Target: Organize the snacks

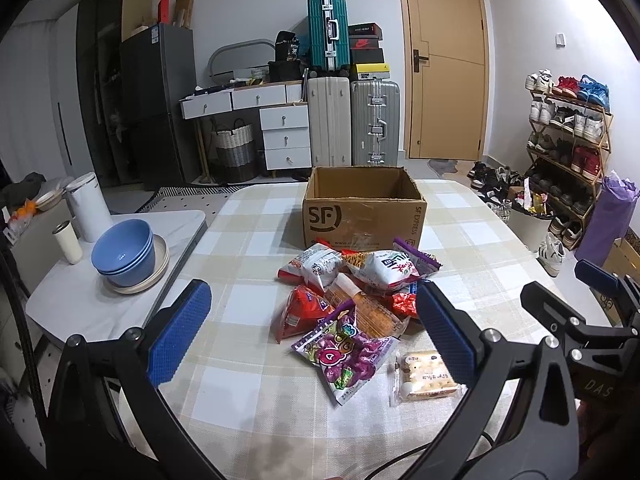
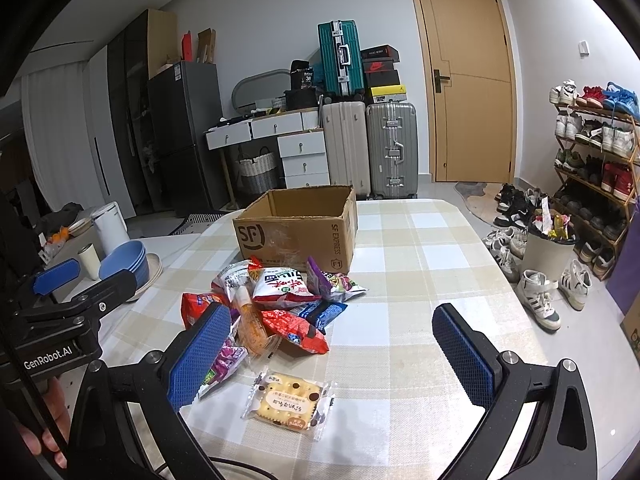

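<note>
A pile of snack packets (image 1: 352,292) (image 2: 280,304) lies on the checked tablecloth in front of an open, empty-looking cardboard box (image 1: 362,208) (image 2: 300,226). A purple candy bag (image 1: 346,354) and a clear cracker pack (image 1: 426,376) (image 2: 288,402) lie nearest to me. My left gripper (image 1: 312,332) hovers open over the purple bag with nothing held. My right gripper (image 2: 332,354) is open above the cracker pack, also holding nothing. Each gripper shows at the edge of the other's view.
Blue bowls (image 1: 124,252) on a plate, a white kettle (image 1: 90,206) and a cup stand on a side table at the left. Suitcases (image 1: 354,124), a door and a shoe rack (image 2: 592,160) are behind. A bin (image 2: 548,240) stands right of the table.
</note>
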Action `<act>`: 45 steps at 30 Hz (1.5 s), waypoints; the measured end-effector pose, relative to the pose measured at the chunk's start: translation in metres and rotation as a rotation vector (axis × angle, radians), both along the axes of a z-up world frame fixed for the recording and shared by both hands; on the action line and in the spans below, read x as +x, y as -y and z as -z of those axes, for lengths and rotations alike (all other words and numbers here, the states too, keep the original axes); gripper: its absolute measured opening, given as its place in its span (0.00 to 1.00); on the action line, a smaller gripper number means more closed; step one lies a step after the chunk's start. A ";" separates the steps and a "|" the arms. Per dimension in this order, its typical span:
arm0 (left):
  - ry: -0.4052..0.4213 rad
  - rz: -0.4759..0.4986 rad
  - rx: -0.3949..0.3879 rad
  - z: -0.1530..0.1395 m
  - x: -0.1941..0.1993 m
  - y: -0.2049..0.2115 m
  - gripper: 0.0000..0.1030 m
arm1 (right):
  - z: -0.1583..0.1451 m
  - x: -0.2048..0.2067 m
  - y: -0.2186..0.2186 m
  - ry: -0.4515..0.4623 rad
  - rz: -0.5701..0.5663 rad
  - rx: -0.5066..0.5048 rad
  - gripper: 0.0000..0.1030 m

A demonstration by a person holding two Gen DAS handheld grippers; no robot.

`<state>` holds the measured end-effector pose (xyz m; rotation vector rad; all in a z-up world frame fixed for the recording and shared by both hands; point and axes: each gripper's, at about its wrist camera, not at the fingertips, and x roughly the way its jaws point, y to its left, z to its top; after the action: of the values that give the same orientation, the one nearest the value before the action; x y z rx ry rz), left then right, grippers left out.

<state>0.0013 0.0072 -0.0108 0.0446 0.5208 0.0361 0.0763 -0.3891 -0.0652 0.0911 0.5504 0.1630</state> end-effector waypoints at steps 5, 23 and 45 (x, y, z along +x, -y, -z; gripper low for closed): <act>-0.001 0.006 -0.010 0.002 0.001 0.000 0.99 | 0.003 0.001 -0.001 -0.016 -0.015 0.015 1.00; -0.012 0.019 -0.020 0.000 0.001 0.001 0.99 | 0.006 0.004 -0.002 -0.044 -0.037 0.041 1.00; -0.049 -0.028 -0.029 0.008 0.013 -0.019 0.99 | 0.015 0.008 -0.004 -0.086 -0.049 0.024 1.00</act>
<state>0.0142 0.0265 -0.0185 0.0097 0.5704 0.0549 0.0845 -0.3849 -0.0802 0.1082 0.6370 0.2145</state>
